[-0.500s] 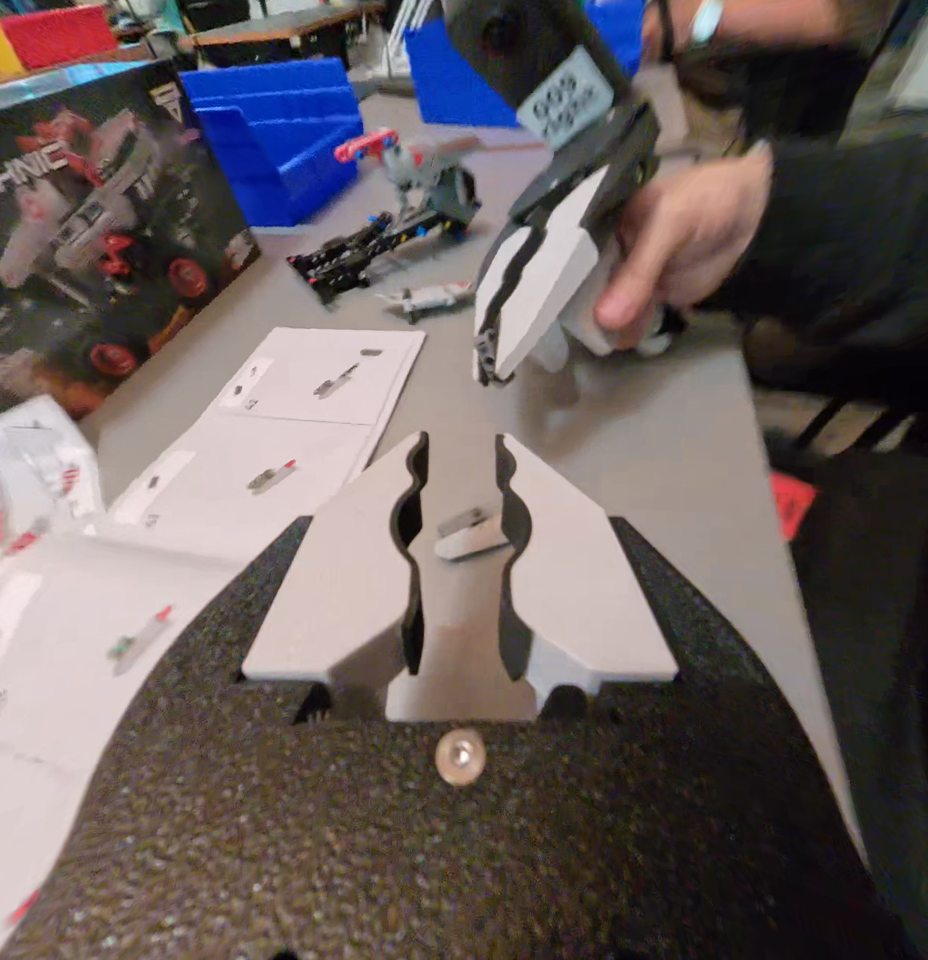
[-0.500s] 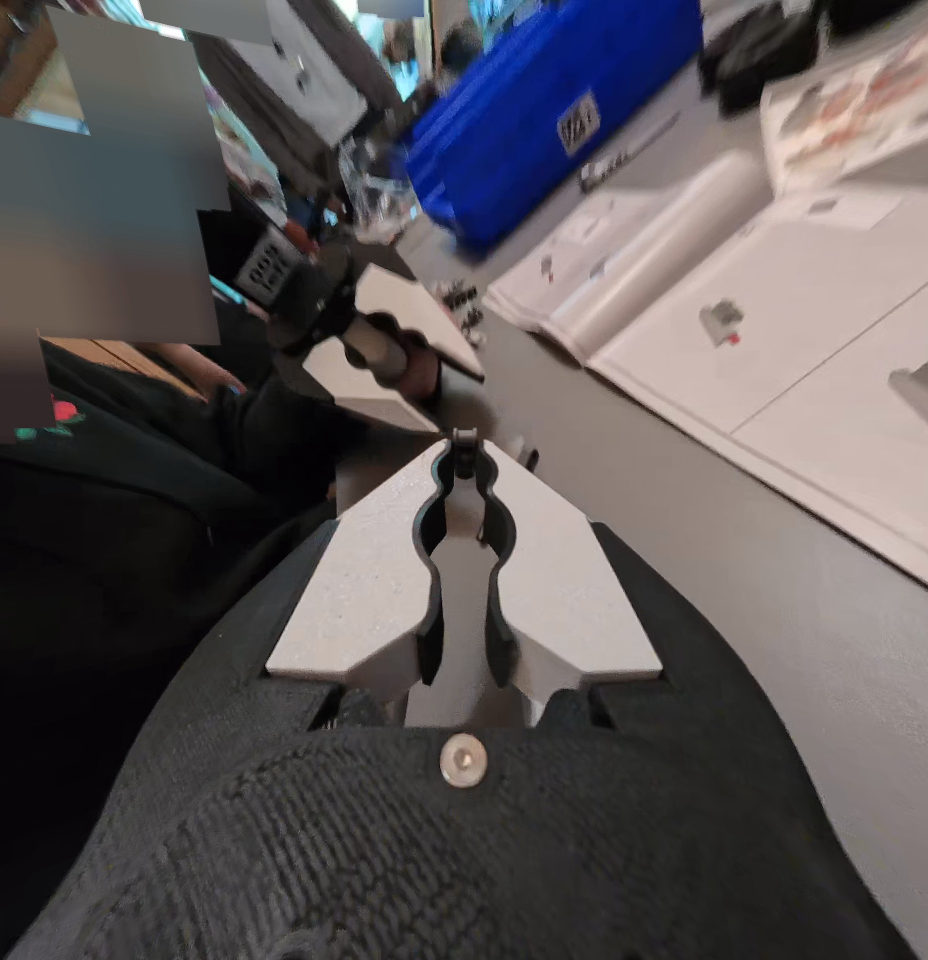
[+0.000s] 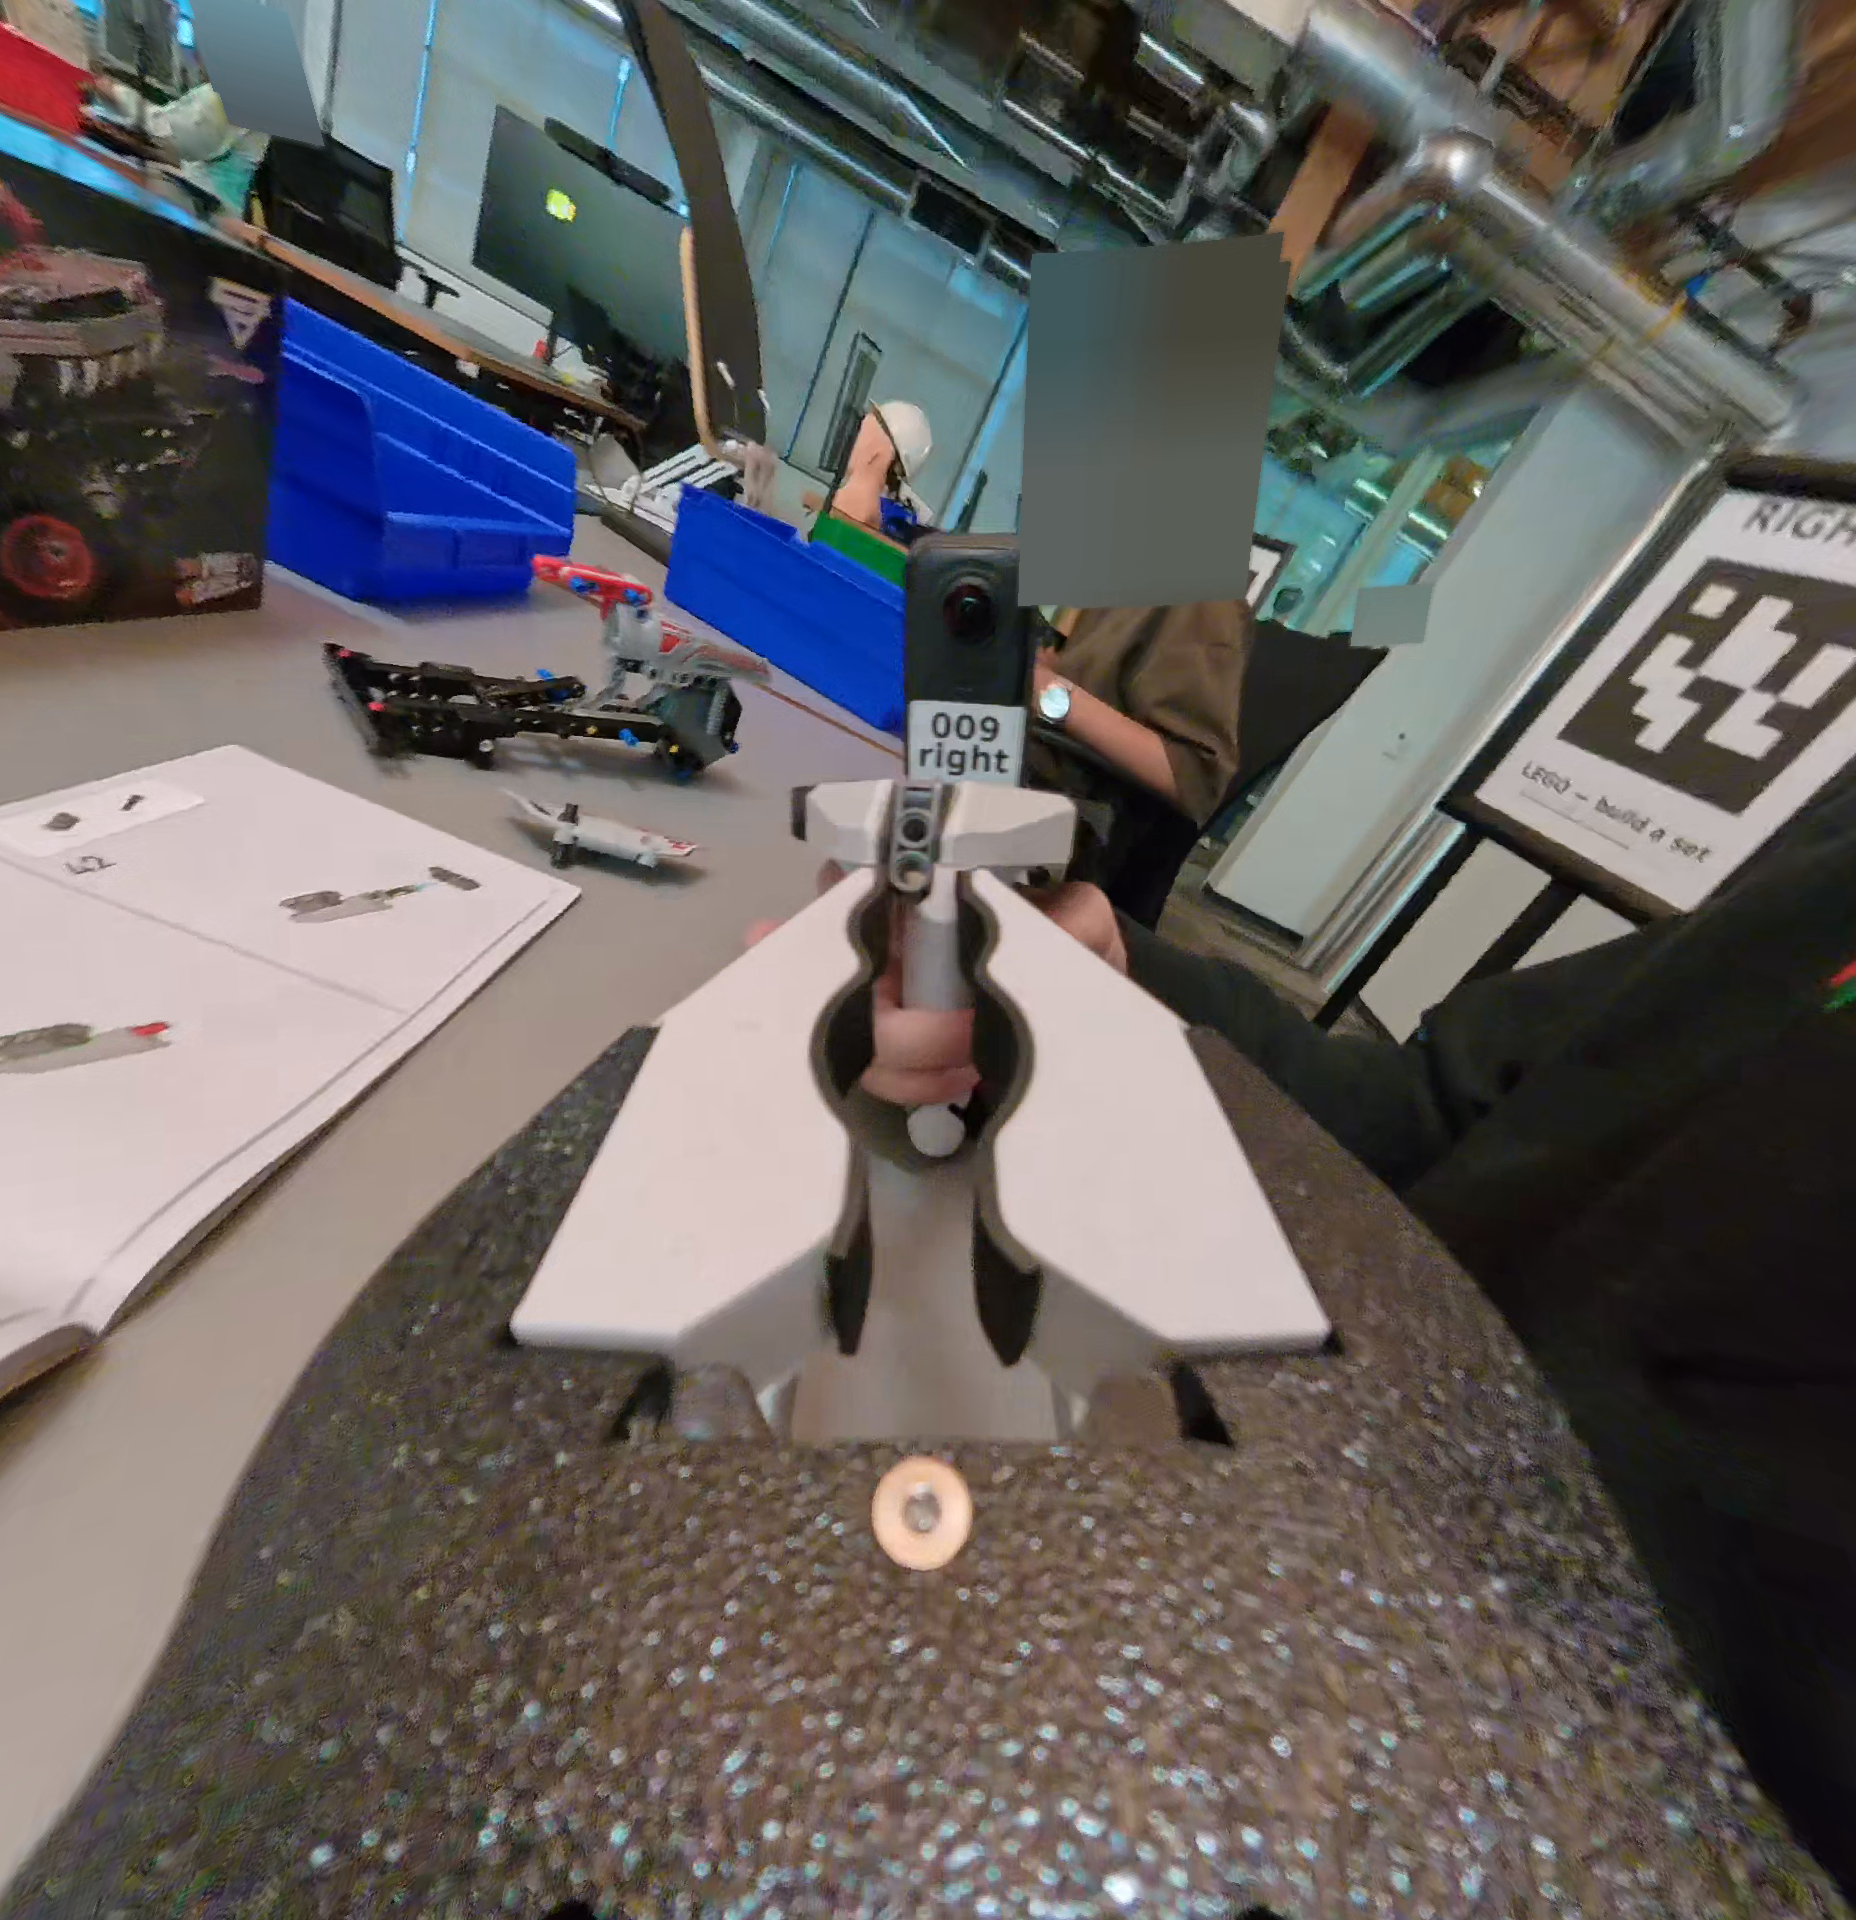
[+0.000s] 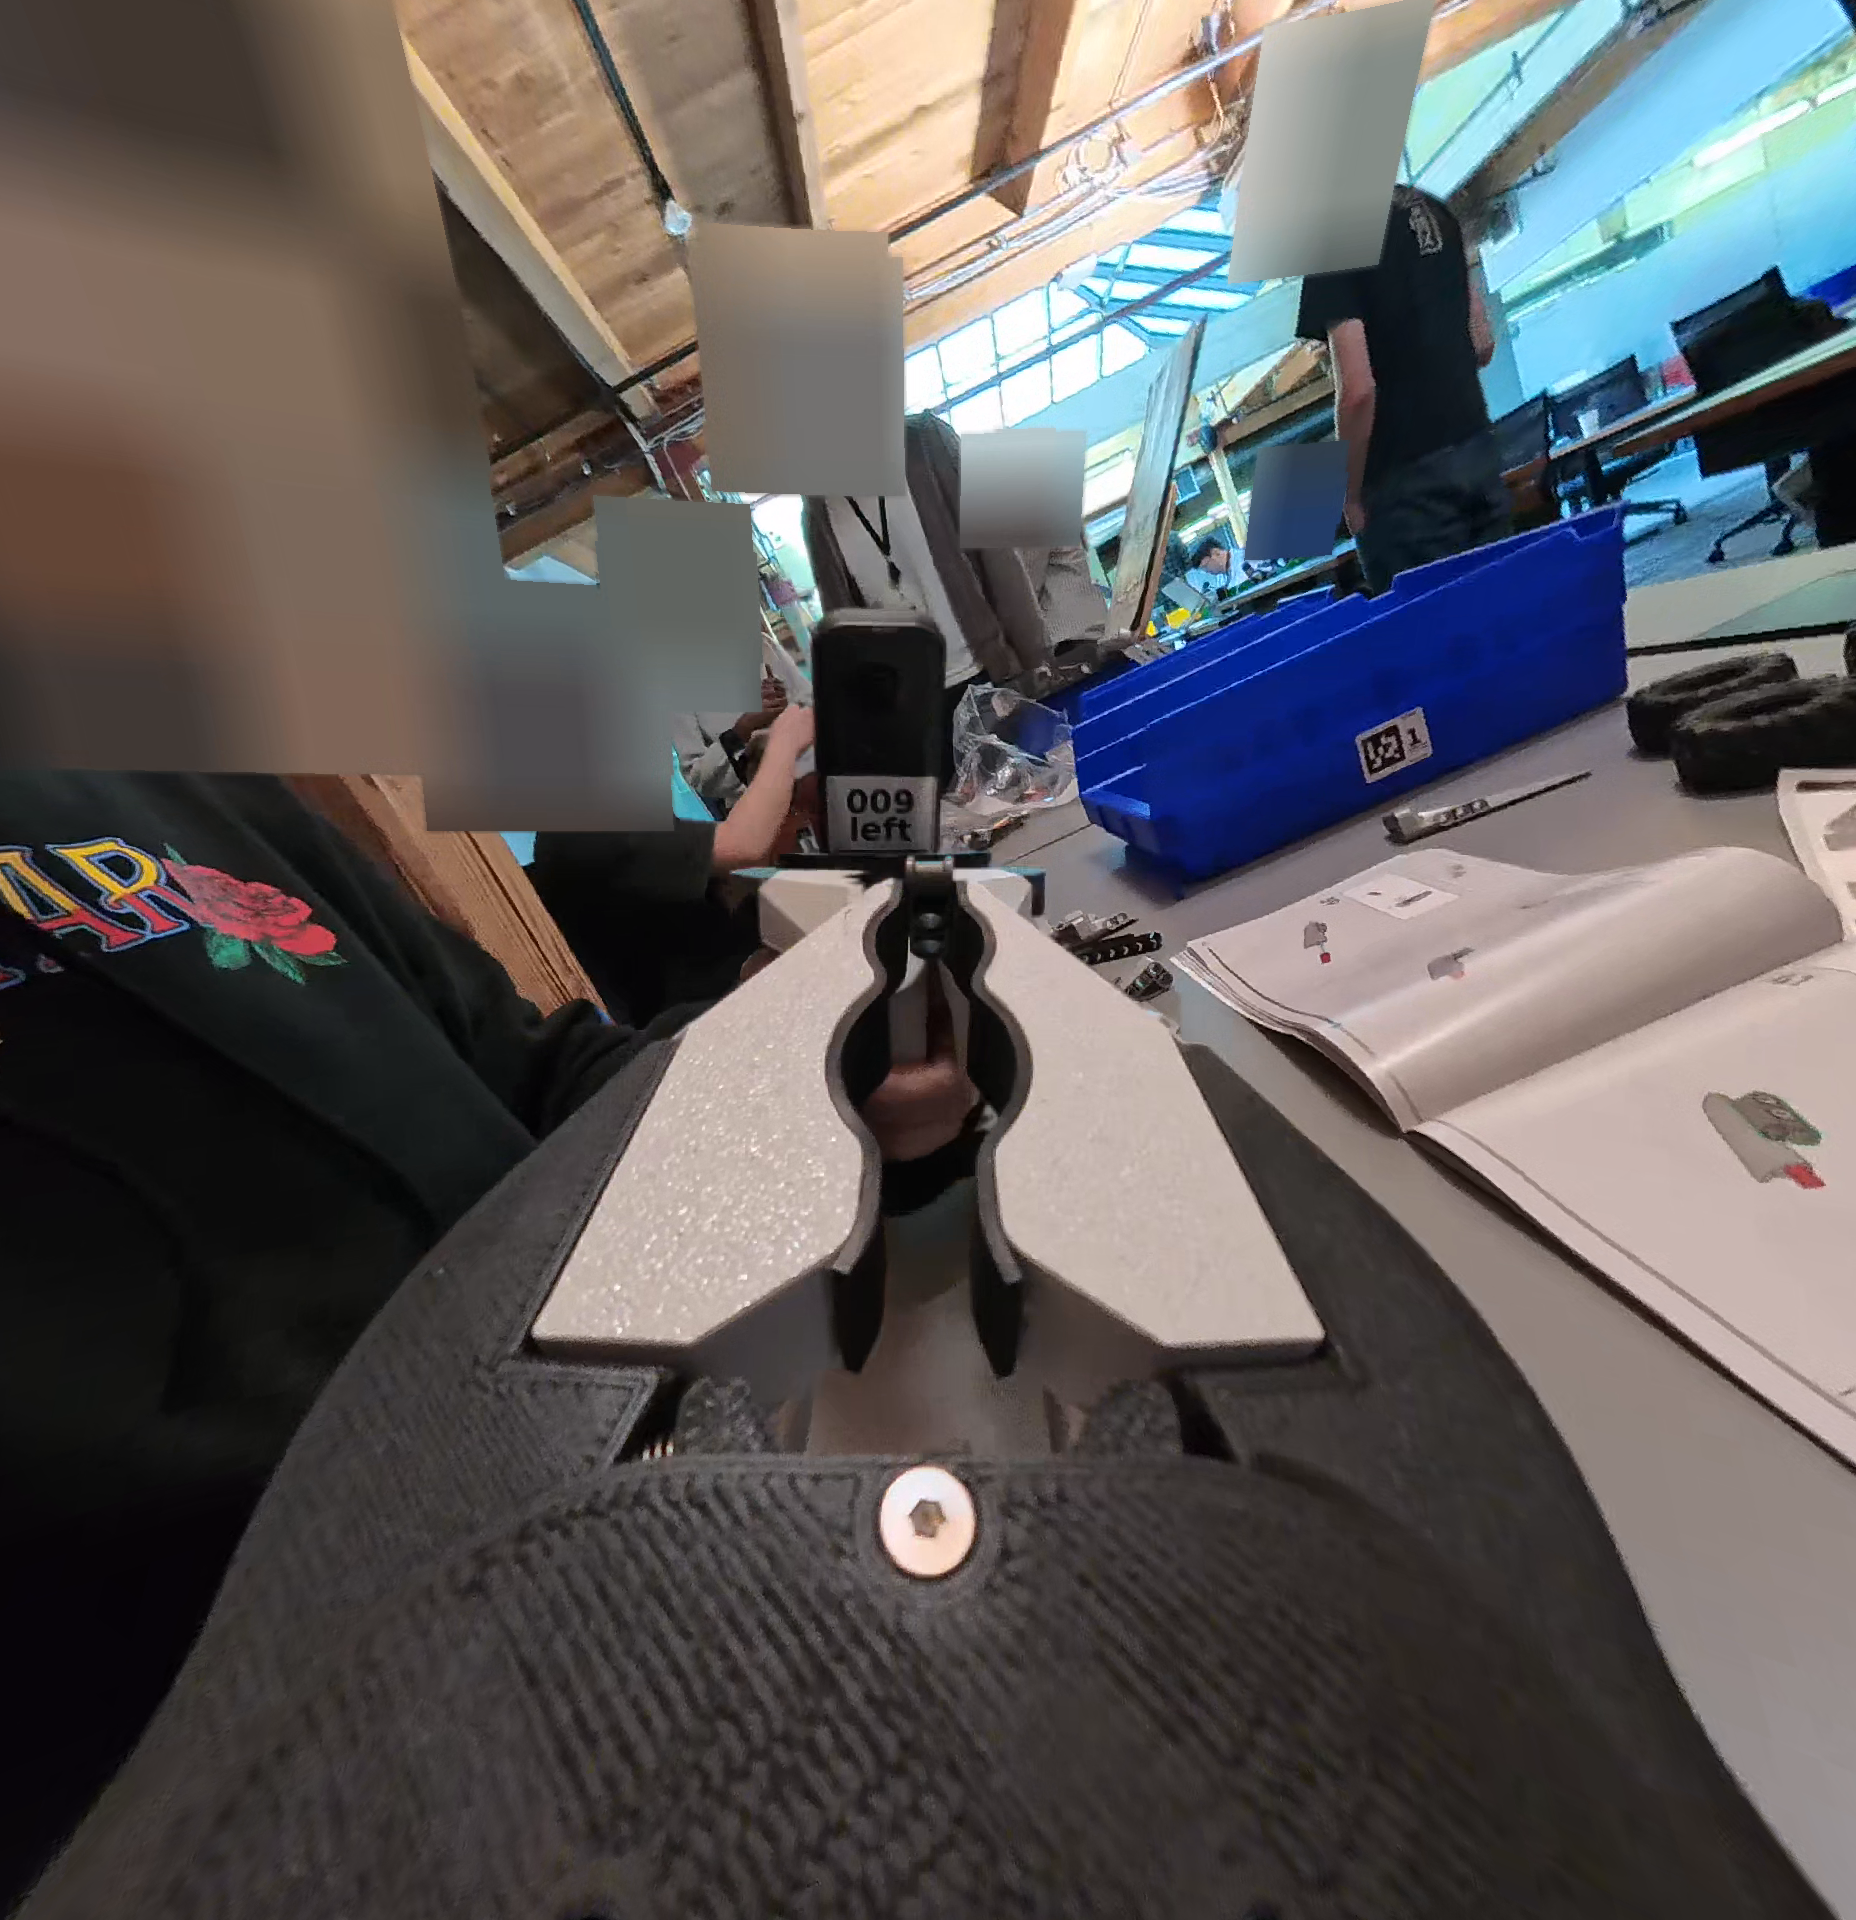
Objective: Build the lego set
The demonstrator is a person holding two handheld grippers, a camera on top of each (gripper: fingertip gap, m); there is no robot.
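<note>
The left gripper (image 3: 919, 883) was raised above the grey table (image 3: 124, 686), its two pale fingers drawn in to a narrow gap. At their tips stood the small grey lego piece (image 3: 916, 836), a short beam with round holes, upright and poking just above the fingertips. Whether those fingers actually pinched it could not be told. Directly beyond, tip to tip and facing back, was the right gripper (image 4: 929, 894). In its own wrist view its fingers were clenched on the same lego piece, which sat right at their ends. A hand (image 3: 908, 1049) wrapped round the right gripper's handle showed through the gap between the left gripper's fingers. To the left, an open instruction booklet (image 3: 228, 987) lay flat on the table. Just past its far right corner lay a small grey and white sub-assembly (image 3: 602, 831). Farther left and back rested a long black partly built chassis (image 3: 529, 707), with grey and red parts at its right end. Behind that stood blue bins (image 3: 415, 488), and at the far left the set's box (image 3: 103, 436).
</note>
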